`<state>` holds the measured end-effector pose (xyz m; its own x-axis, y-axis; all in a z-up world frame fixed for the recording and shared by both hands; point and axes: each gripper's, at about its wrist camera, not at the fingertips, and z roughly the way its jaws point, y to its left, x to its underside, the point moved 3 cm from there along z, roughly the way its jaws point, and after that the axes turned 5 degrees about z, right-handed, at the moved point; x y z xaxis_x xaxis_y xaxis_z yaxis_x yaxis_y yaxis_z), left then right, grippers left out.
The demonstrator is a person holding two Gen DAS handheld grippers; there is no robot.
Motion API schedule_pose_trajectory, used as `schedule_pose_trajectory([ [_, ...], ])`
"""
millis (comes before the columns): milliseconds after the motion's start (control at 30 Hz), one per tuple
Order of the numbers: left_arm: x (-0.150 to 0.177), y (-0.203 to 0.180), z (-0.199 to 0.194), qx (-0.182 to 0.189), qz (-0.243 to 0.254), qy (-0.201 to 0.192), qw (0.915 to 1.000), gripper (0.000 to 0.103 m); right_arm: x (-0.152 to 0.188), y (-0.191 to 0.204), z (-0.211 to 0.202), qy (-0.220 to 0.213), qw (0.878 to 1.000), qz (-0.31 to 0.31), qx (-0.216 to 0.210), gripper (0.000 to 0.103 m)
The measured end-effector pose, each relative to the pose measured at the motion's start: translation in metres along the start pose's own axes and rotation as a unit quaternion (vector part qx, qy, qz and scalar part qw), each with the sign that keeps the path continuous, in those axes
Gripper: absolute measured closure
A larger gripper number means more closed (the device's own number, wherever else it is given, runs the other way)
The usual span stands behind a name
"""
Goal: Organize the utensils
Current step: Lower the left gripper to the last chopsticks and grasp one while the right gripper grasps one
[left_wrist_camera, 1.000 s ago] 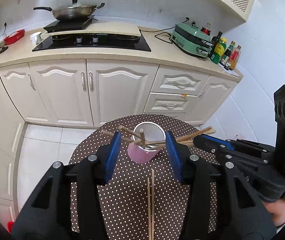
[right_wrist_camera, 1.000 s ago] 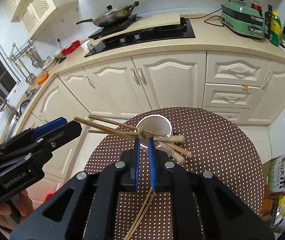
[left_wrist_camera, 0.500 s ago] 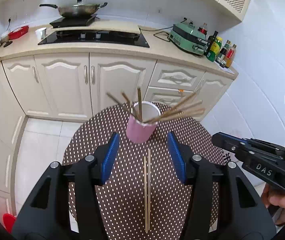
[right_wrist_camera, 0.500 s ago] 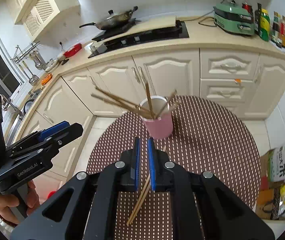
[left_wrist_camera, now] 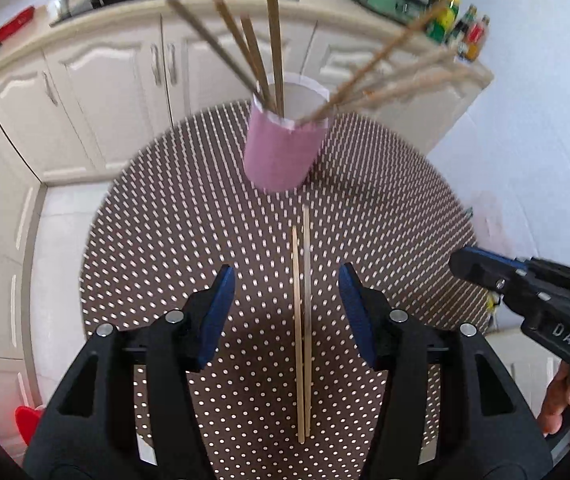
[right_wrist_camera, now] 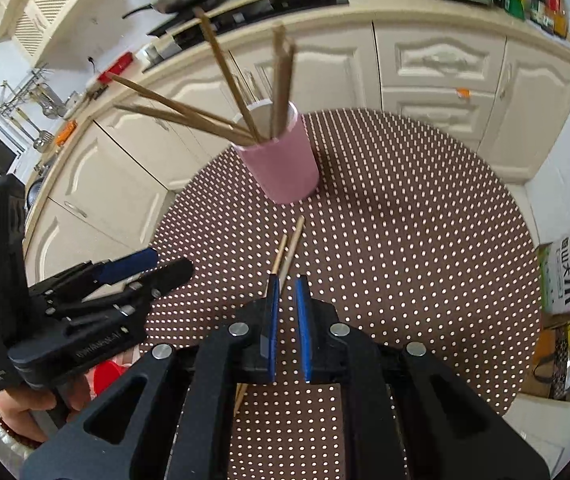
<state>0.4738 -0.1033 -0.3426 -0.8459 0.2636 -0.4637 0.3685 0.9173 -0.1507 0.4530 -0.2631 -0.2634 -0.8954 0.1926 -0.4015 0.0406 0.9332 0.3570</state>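
Two loose chopsticks are lying side by side on the dotted bench, pointing toward 12 o'clock at the pink cup, which is already holding a spray of others. Step in hand, likely: collecting this last pair. Left gripper is hanging spread wide, straddling them, empty. Right gripper, at 3 o'clock, is nearly pinched, gripping nothing. Next move calls for lowering and clamping.

Left gripper: jaws spread wide, nothing between pads, held low, level. Right gripper: jaws nearly closed, narrow gap, nothing clamped. Right hand wraps handle at lower right; left hand grips handle likewise.
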Motion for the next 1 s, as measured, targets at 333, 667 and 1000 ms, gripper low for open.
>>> schedule_pose_trajectory([
  [333, 0.013, -0.006, 0.086, 0.004, 0.027, 0.107, 0.9939, 0.049, -0.003, -0.022, 0.053, 0.069, 0.997, 0.016, -0.005, 0.093],
  [667, 0.005, 0.001, 0.121, -0.012, 0.030, 0.131, 0.9909, 0.049, -0.012, -0.026, 0.083, 0.096, 0.995, 0.024, -0.008, 0.093],
  [1000, -0.007, -0.026, 0.140, -0.062, 0.083, 0.126, 0.9867, 0.061, -0.021, -0.015, 0.105, 0.120, 0.992, 0.031, -0.017, 0.093],
])
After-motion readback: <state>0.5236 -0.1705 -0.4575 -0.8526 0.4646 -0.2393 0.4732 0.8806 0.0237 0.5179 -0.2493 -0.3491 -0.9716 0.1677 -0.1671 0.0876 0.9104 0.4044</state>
